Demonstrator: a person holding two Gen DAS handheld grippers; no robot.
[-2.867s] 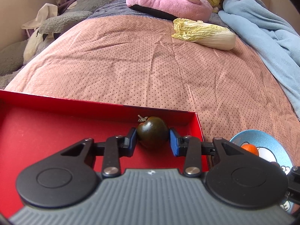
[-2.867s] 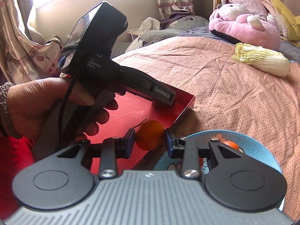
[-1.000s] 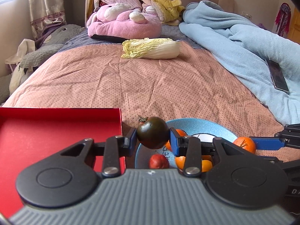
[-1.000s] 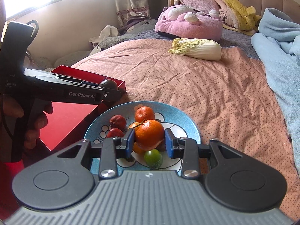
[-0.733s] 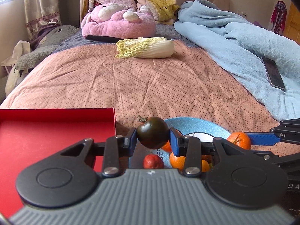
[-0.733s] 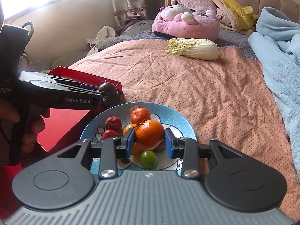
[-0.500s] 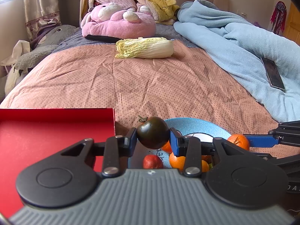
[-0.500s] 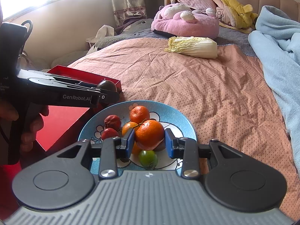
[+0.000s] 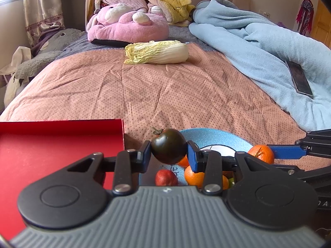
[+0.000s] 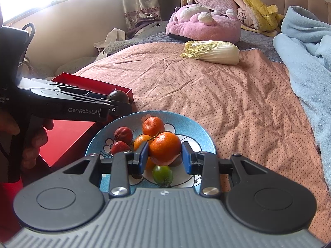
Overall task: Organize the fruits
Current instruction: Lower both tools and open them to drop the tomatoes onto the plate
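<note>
Fruits gripped, both grippers angled downward

A napa cabbage lies on the bed's dotted pink cover, near a pink plush toy. A phone rests on the rumpled blue blanket beside it.

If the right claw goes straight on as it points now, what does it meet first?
Probably the fruit in the blue plate: the right claw, shut on an orange, points down at the oranges and green fruit below. Depth is unclear.
</note>
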